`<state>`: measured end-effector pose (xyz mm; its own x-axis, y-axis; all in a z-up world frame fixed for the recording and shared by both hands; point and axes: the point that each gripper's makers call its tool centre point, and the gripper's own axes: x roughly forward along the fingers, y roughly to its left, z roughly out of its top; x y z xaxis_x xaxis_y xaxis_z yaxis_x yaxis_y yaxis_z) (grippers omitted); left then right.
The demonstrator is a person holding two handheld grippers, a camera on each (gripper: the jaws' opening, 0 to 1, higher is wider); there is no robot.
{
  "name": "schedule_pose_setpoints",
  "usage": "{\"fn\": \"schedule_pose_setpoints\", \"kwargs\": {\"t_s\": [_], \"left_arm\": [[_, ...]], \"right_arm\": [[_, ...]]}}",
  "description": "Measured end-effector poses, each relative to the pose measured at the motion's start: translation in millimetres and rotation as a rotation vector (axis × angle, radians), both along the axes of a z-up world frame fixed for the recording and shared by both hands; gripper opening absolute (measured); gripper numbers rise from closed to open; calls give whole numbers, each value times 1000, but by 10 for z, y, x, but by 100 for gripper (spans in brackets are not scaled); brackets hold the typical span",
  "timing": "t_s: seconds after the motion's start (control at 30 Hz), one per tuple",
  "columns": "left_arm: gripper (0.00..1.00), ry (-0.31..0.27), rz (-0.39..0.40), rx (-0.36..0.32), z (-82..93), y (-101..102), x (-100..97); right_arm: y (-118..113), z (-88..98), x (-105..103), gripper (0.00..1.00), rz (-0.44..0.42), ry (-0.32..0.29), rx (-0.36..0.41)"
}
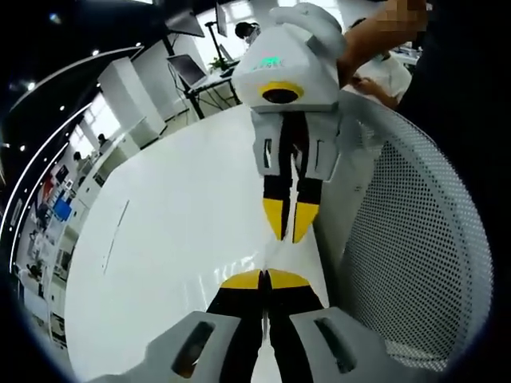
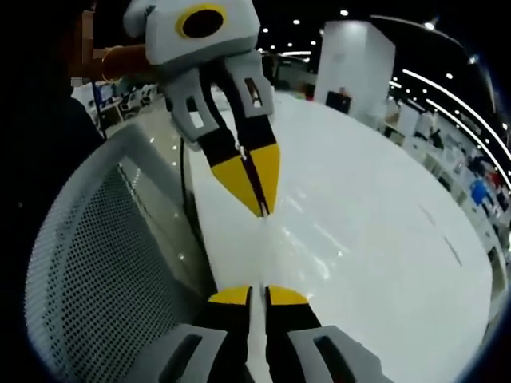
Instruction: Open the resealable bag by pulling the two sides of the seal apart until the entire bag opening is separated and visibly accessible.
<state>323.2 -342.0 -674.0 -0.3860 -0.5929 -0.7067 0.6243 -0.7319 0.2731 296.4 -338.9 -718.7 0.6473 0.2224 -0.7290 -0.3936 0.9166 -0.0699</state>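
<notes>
Nearest in the left gripper view, the left gripper (image 1: 264, 278) has its yellow-tipped jaws pinched on a clear resealable bag (image 1: 271, 254); facing it, the right gripper (image 1: 290, 234) has its jaws narrowed on the bag's other side. Beyond lie a white table (image 1: 176, 231) and a white perforated chair back (image 1: 415, 255). Likewise, the right gripper view shows both grippers (image 2: 249, 294) (image 2: 262, 209) pinching the bag (image 2: 257, 263).

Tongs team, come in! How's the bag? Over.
Left tongs shut on clear bag. Right tongs shut on it too. Seal state unclear. Mesh basket beside, not blocking.
</notes>
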Motion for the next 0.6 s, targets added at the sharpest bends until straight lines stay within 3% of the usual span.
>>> {"fn": "schedule_pose_setpoints", "kwargs": {"t_s": [0.23,0.53,0.6], "left_arm": [[0,13,-9,9,-14,31,-36],[0,89,74,52,-62,66,-35],[0,131,116,46,-14,52,-25]], "right_arm": [[-26,-30,13,0,-8,6,-19],[-26,-50,-20,0,3,22,-36],[-16,-48,-20,0,12,25,-44]]}}
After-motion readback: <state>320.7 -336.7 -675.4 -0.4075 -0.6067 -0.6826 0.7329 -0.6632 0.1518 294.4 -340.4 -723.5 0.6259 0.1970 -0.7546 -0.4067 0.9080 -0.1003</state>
